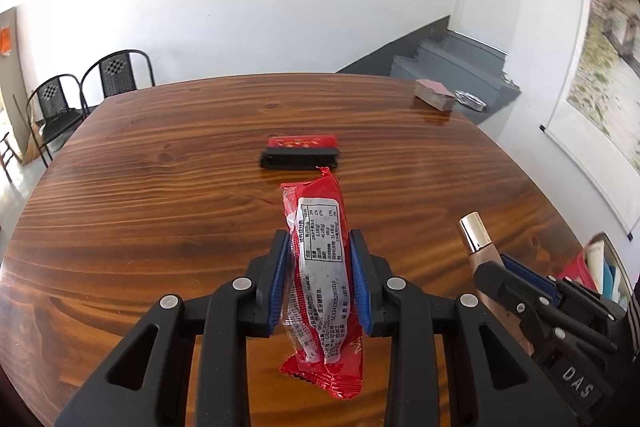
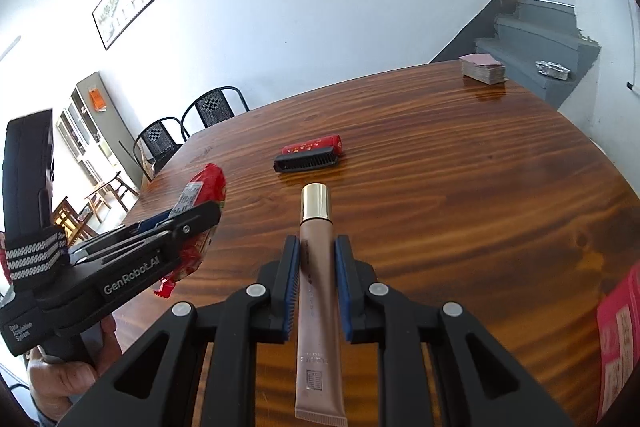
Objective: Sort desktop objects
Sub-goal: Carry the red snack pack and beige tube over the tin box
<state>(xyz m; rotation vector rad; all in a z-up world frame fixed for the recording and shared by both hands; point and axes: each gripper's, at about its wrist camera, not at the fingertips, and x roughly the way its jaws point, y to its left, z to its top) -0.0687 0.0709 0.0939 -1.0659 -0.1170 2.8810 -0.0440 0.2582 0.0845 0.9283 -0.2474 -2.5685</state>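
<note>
My left gripper (image 1: 320, 239) is shut on a red snack packet (image 1: 320, 267) with a white label, held above the wooden table (image 1: 160, 187). The right gripper (image 2: 317, 245) is shut on a beige cosmetic tube (image 2: 316, 291) with a gold cap, pointing away over the table. From the left wrist view the tube (image 1: 476, 235) and the right gripper (image 1: 490, 261) appear at the right; from the right wrist view the left gripper (image 2: 208, 217) with the packet (image 2: 208, 187) appears at the left. At mid-table lie a black comb (image 1: 298, 159) and a small red pack (image 1: 302, 141) side by side.
A stack of cards (image 1: 434, 95) sits at the table's far right edge. A container with red and white items (image 1: 596, 263) stands at the near right, seen as a red box (image 2: 618, 339) in the right wrist view. Two black chairs (image 1: 80, 95) stand beyond the far left edge.
</note>
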